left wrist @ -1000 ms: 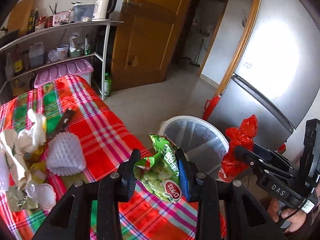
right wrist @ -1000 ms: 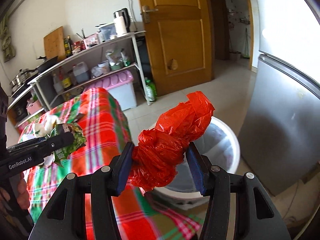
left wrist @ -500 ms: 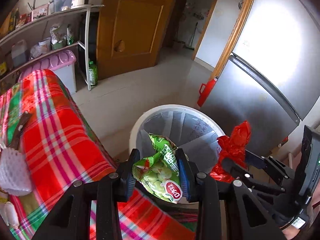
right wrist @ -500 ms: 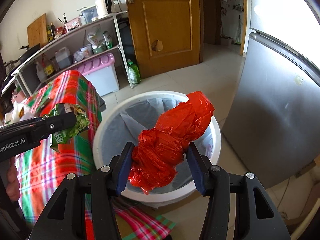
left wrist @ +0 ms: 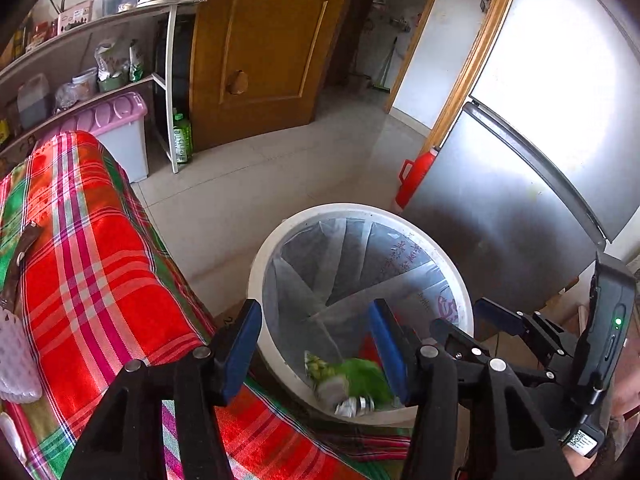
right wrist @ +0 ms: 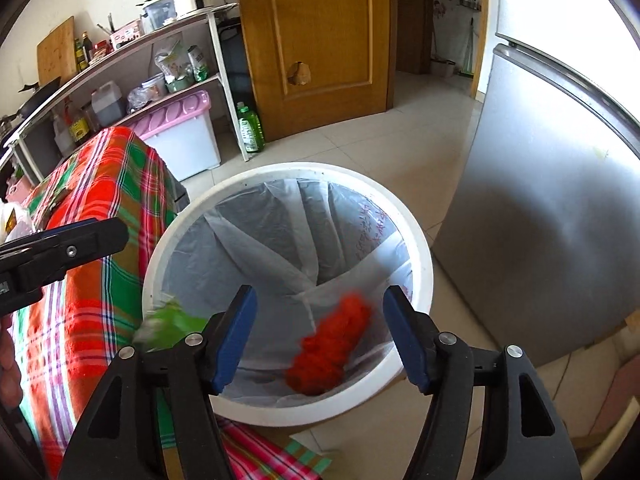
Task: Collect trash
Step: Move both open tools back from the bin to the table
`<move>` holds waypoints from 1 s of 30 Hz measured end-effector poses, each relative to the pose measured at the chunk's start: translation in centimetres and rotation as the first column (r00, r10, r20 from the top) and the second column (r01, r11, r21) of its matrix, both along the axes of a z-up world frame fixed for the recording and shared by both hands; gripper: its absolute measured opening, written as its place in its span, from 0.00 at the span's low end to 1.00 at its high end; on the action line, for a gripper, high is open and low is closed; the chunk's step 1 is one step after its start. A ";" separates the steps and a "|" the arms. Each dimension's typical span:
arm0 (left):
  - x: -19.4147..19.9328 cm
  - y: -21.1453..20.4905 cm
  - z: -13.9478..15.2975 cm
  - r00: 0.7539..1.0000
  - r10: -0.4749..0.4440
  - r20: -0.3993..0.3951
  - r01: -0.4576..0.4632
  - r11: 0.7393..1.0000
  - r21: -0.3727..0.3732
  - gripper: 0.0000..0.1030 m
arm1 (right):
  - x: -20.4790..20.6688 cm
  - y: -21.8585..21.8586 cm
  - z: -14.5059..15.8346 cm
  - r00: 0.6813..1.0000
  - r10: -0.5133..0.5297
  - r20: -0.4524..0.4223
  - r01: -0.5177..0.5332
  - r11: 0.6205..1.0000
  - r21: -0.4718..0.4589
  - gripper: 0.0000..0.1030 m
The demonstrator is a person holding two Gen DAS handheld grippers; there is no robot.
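Hanging over the white trash bin (right wrist: 416,240), both claws stand apart with nothing pressed between their blue pads. The right claw (right wrist: 320,336) is spread wide, its jaws having just been opening, and the red plastic bag (right wrist: 330,350) appears blurred below and between them, inside the bin against the clear liner, free of both pads. The left claw (left wrist: 316,348) is partly spread, its jaws also having just been opening; the green snack packet (left wrist: 352,380) shows blurred between and below them near the bin's near rim, touching neither pad. In the right wrist view the same packet is a green smear at the bin's left edge, beside the left pad of the right claw.

The bin stands on the tiled floor (left wrist: 260,176), just beside the counter covered with a red and green plaid cloth (left wrist: 92,280). A white foam fruit net (left wrist: 16,364) lies at the far left edge of that cloth. A grey fridge (right wrist: 552,208) rises right of the bin, and a wooden door (right wrist: 320,40) stands behind.
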State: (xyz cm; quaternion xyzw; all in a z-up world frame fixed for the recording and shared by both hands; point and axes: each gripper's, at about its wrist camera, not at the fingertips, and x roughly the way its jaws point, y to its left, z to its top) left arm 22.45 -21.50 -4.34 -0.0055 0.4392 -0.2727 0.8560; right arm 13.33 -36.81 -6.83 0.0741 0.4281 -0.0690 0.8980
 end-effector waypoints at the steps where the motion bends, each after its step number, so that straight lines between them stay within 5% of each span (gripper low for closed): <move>1: -0.1 0.1 0.1 1.000 0.004 0.004 -0.004 1.000 0.001 0.54 | 0.0 0.0 0.0 1.000 -0.001 -0.001 0.001 1.000 0.000 0.64; 18: -2.0 3.3 1.8 0.998 0.055 0.037 -0.054 0.998 -0.013 0.55 | -2.0 1.5 2.4 0.998 -0.012 0.064 0.012 1.000 0.002 0.64; 30: -5.2 12.1 4.1 0.973 0.207 0.102 -0.205 0.978 -0.031 0.55 | -2.5 8.7 6.7 0.971 0.153 0.184 -0.161 0.987 0.027 0.64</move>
